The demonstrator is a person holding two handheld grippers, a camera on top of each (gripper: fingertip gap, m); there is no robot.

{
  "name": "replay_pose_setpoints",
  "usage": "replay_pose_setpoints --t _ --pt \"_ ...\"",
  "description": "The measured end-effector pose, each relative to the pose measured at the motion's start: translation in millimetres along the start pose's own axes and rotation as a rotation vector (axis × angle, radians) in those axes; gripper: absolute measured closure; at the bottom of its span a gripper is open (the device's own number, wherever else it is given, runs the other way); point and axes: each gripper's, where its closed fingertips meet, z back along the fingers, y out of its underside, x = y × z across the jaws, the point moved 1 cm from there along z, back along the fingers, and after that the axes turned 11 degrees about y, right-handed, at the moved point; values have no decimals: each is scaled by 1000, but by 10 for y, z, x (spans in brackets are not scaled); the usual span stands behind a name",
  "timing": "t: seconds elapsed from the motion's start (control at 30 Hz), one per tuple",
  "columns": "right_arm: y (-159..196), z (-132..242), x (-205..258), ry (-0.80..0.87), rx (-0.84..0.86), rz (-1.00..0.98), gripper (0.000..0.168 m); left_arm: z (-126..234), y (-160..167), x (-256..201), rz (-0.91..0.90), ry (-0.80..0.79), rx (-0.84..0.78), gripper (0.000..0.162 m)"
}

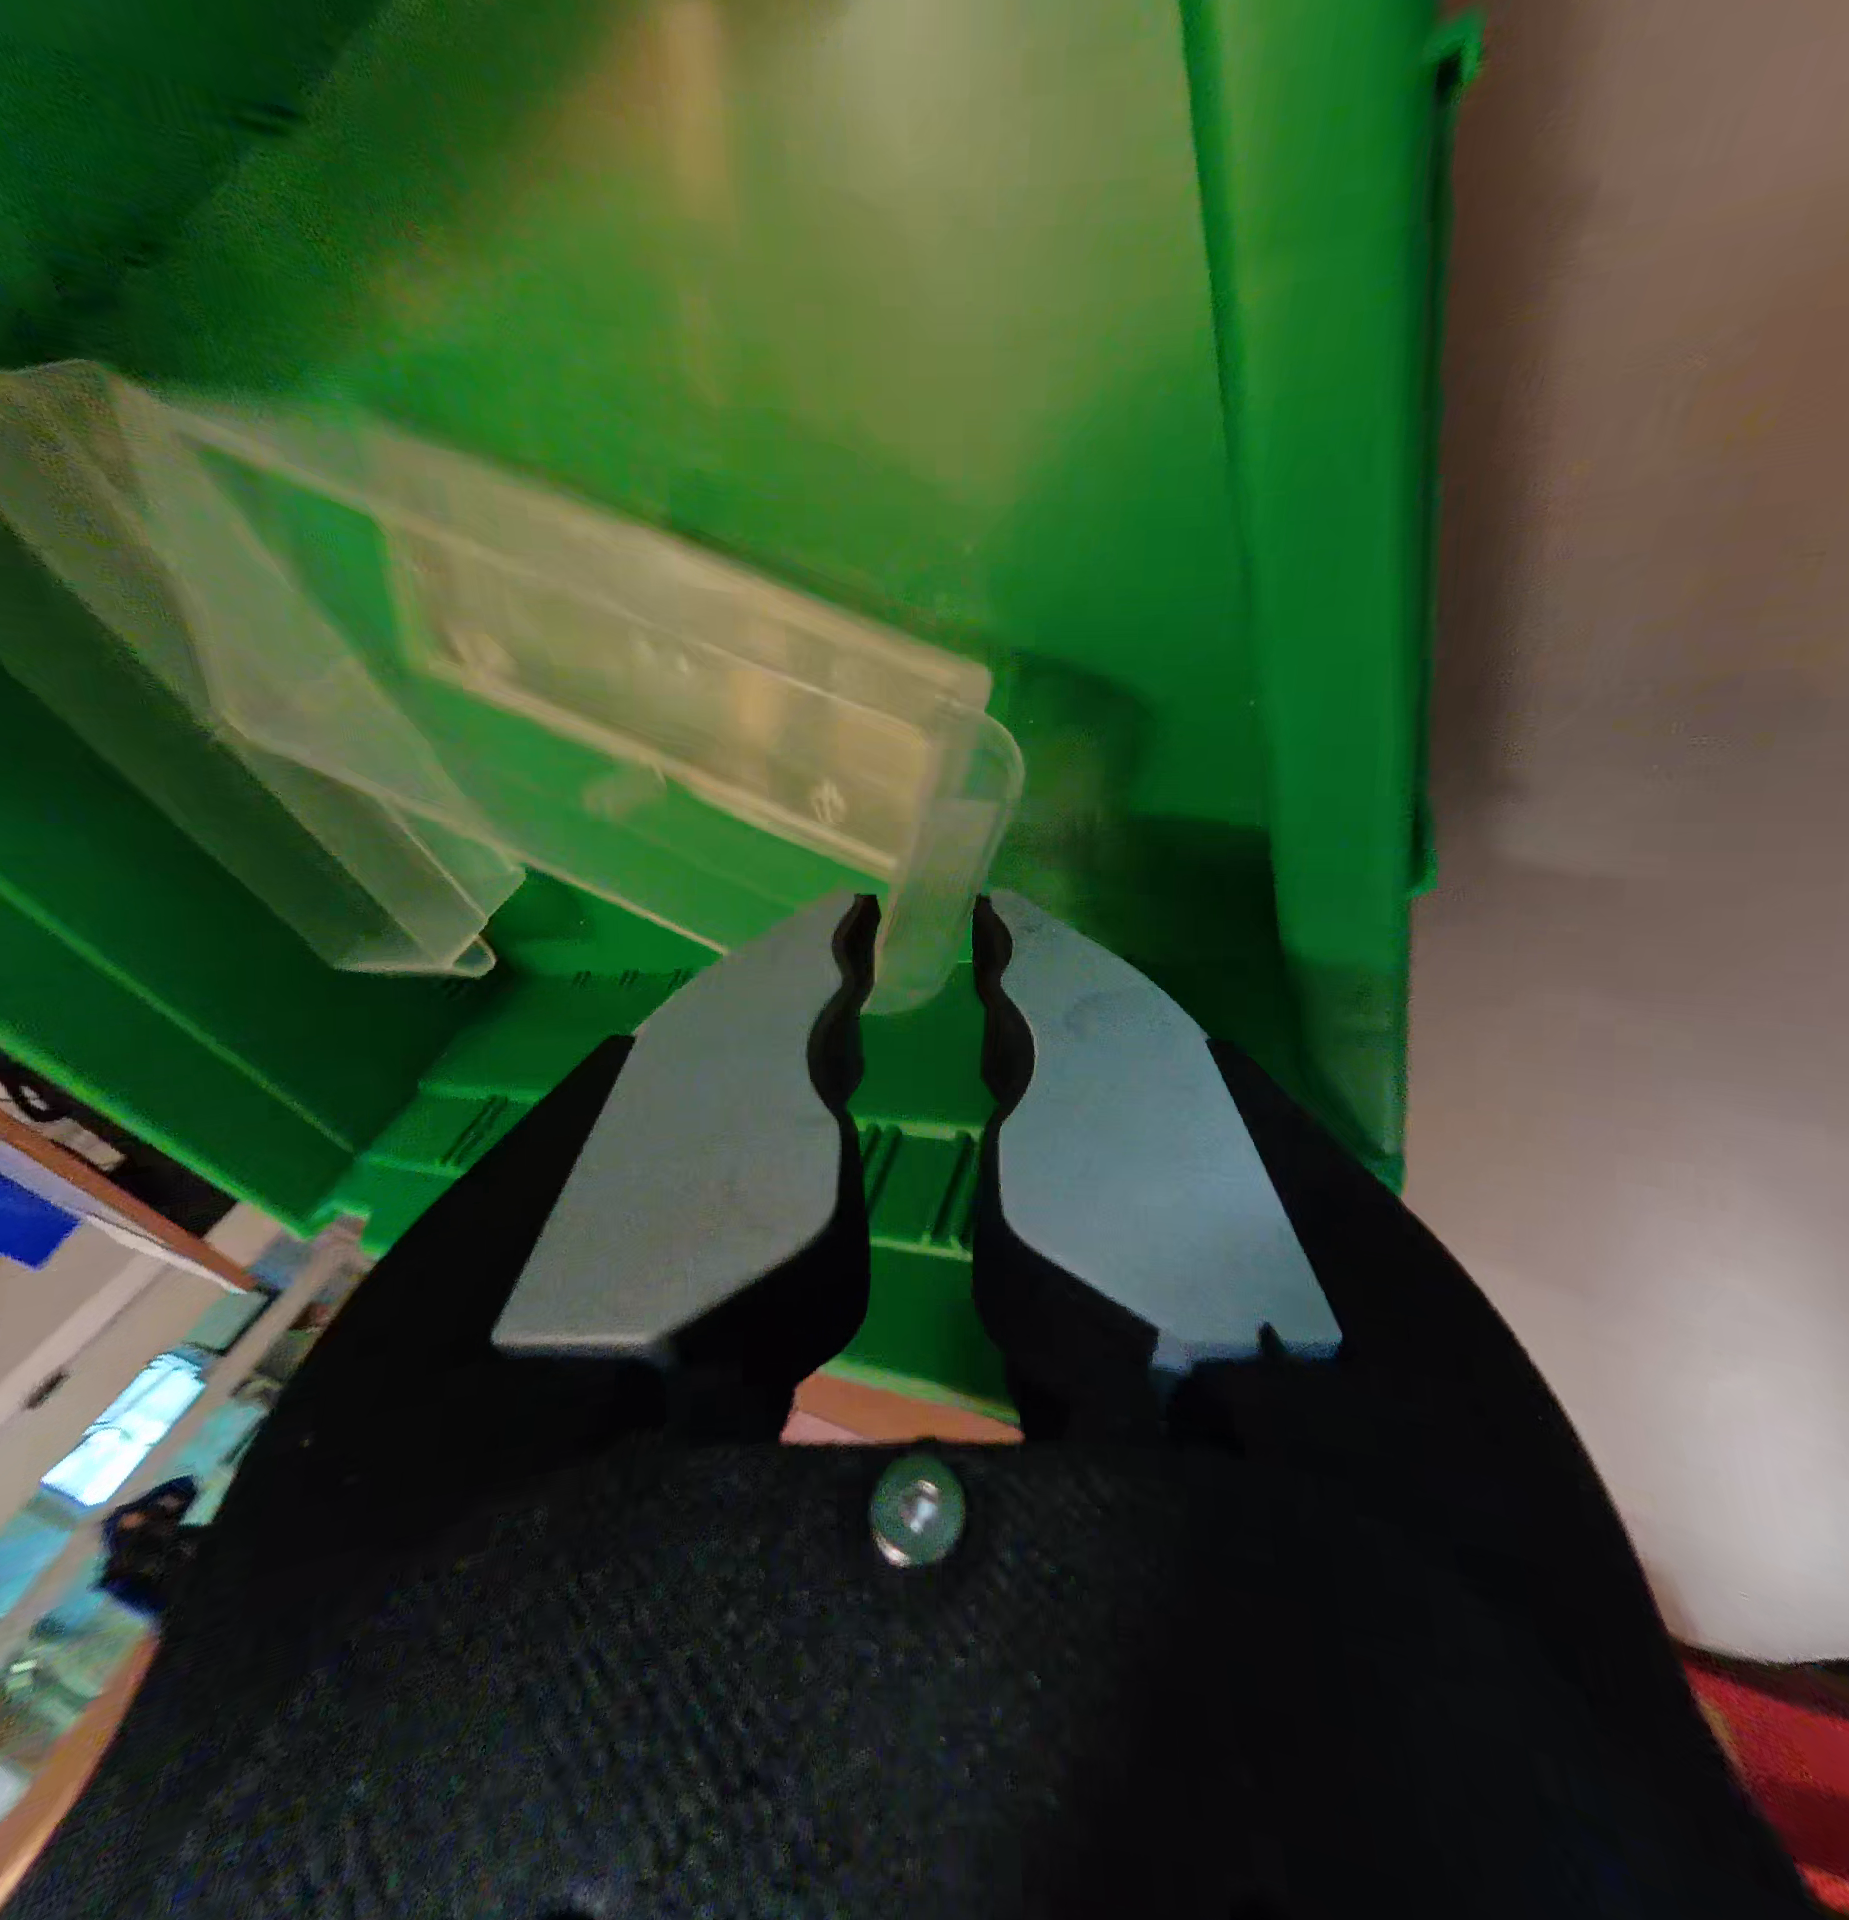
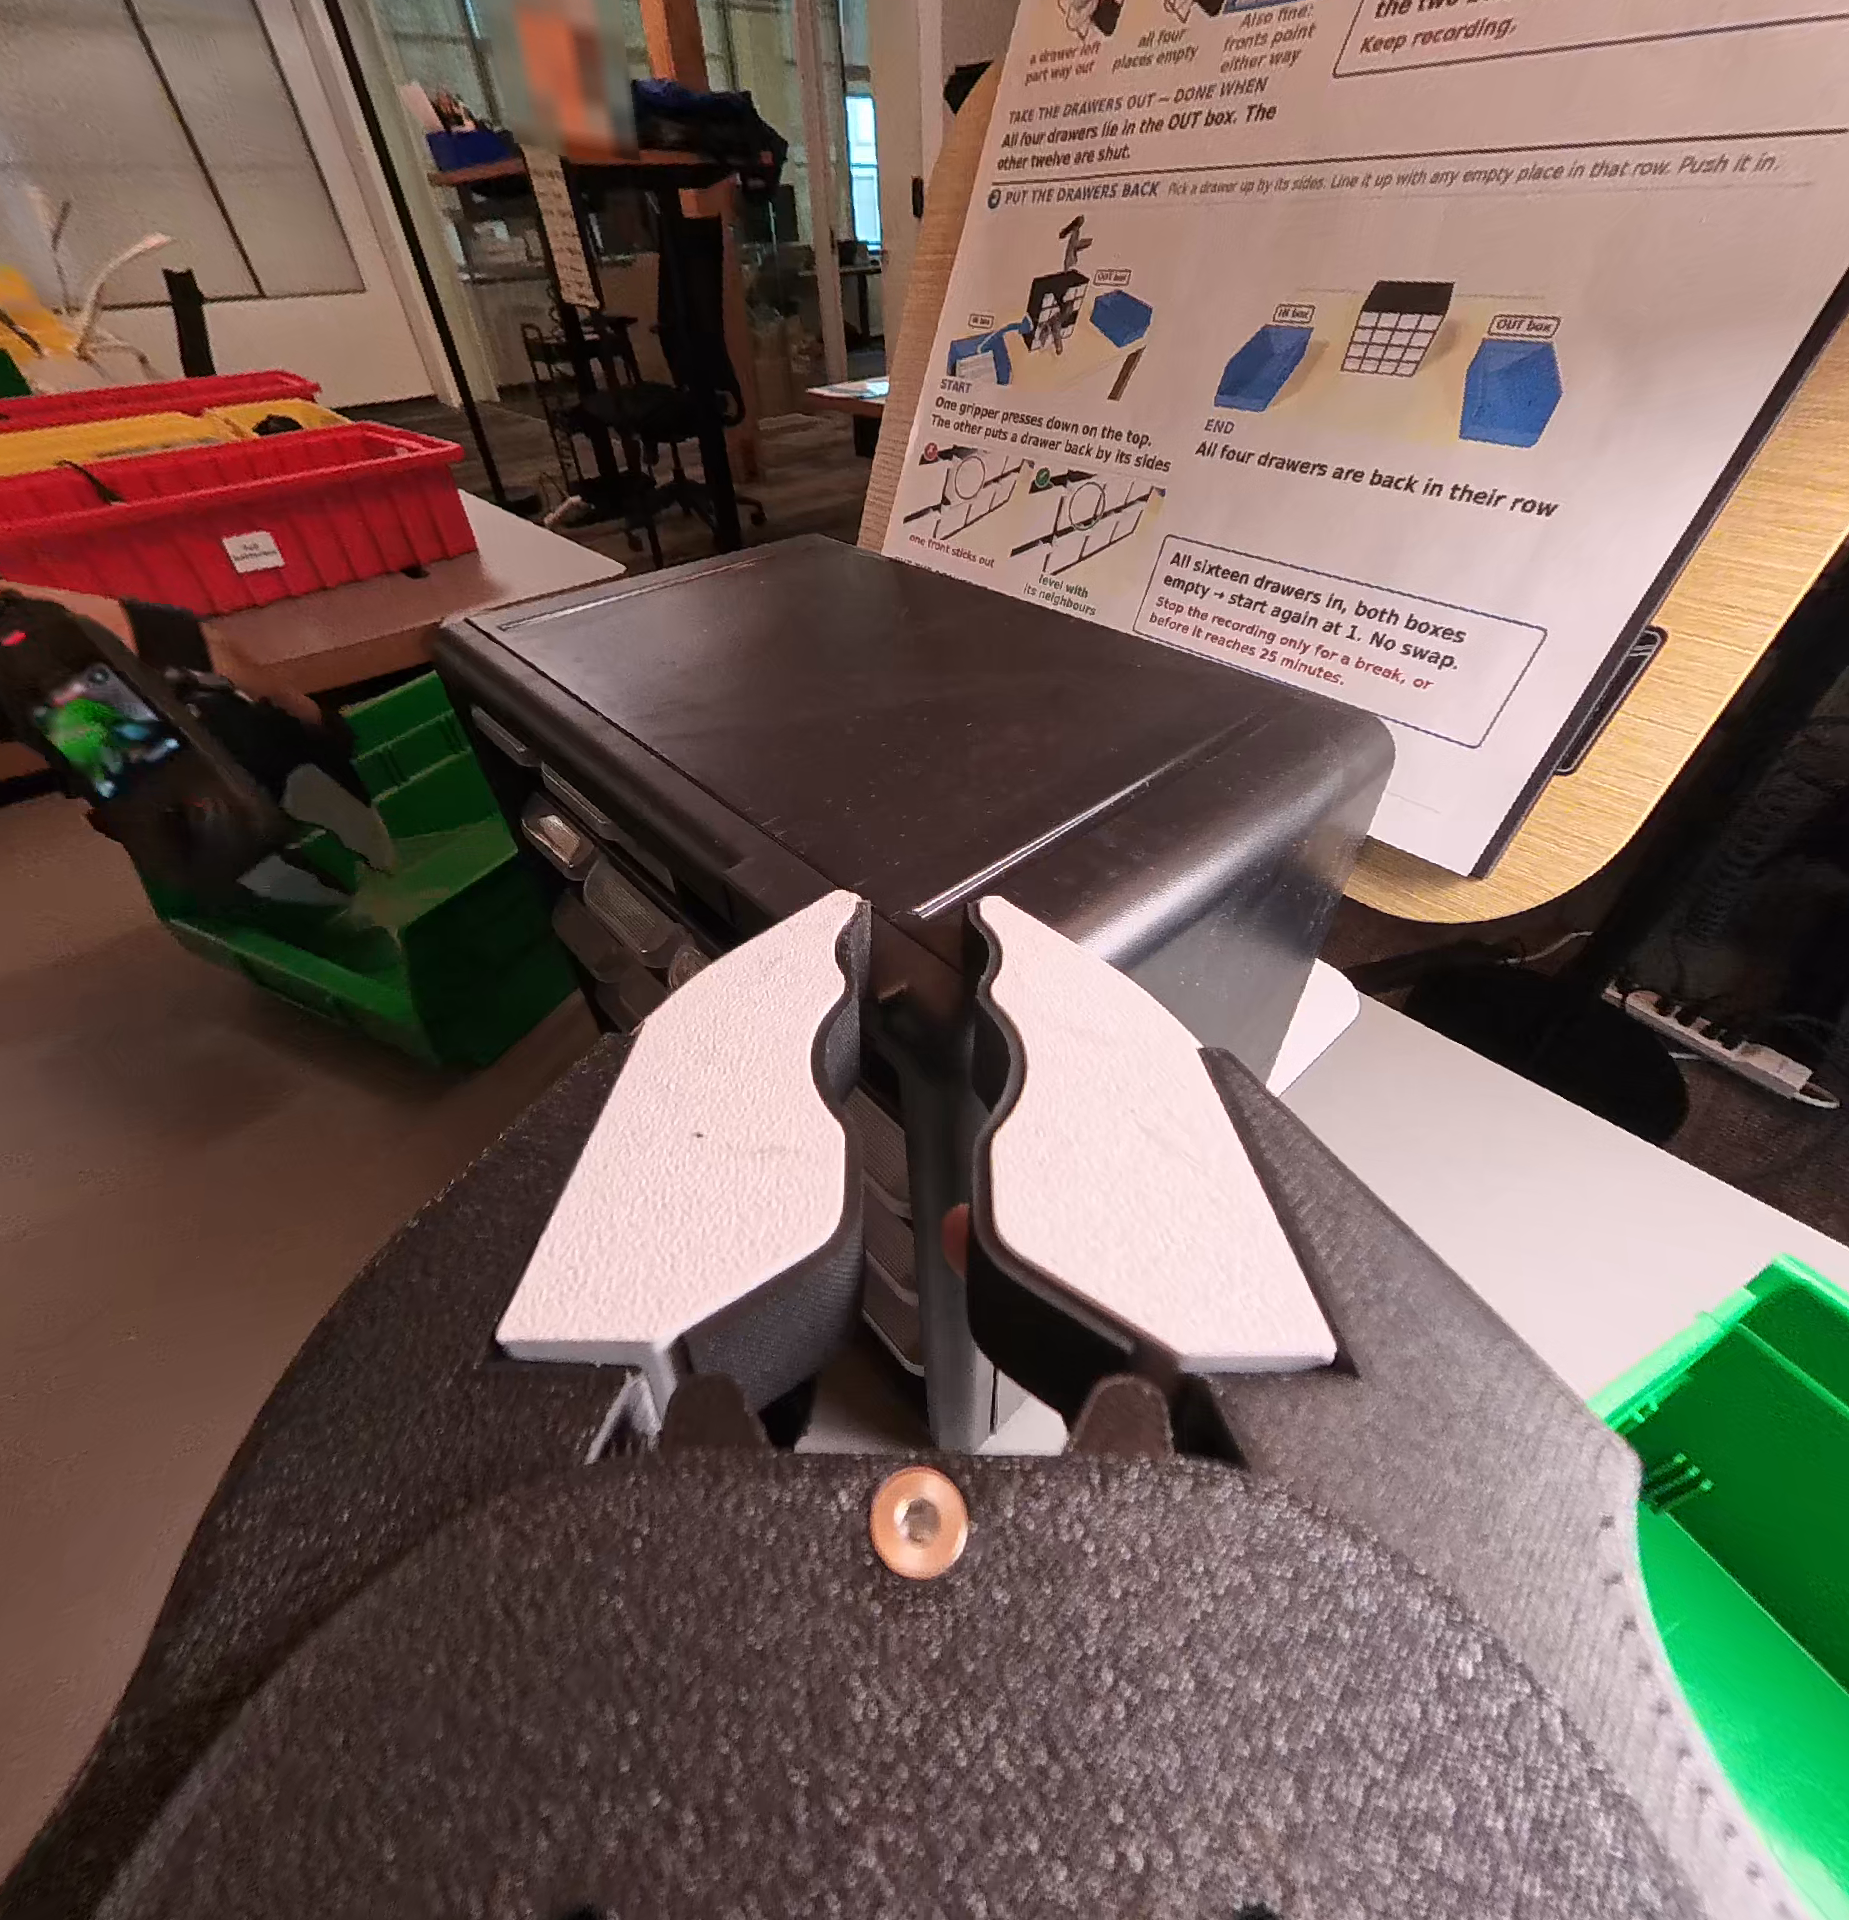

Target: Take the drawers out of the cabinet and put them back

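Note:
In the left wrist view, my left gripper (image 1: 925, 925) is shut on the front tab of a clear plastic drawer (image 1: 546, 665). The drawer lies tilted inside a green bin (image 1: 899, 312). In the right wrist view, the black drawer cabinet (image 2: 899, 707) stands on the table, with clear drawer fronts (image 2: 587, 862) showing on its left face. My right gripper (image 2: 918, 914) is shut and empty, with its tips at the cabinet's near top edge. The left gripper (image 2: 317, 831) also shows there, reaching into the green bin (image 2: 442, 935) left of the cabinet.
A second green bin (image 2: 1782, 1507) sits at the right on the white table (image 2: 1522, 1195). An instruction board (image 2: 1367, 364) leans behind the cabinet. Red and yellow bins (image 2: 224, 509) stand on a table at the far left. Office chairs are farther back.

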Motion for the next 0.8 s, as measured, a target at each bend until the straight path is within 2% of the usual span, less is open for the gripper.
replay_pose_setpoints --t 0.23,0.37,0.5,0.63,0.8 --pt "-1 -9 9 5 1 11 151 793 -85 -63 103 -139 -188 144" --pt "0 -15 16 8 -1 11 151 1352 -318 -324 98 -192 -330 144" --pt "-1 -22 28 8 -3 11 151 1798 -777 -835 -8 -168 -458 144" --pt "-3 -32 46 8 -5 12 151 2092 -1357 -1328 -184 -149 -563 144" --pt "-2 -32 50 11 -4 17 150 2313 -1944 -1474 -284 -130 -674 144"
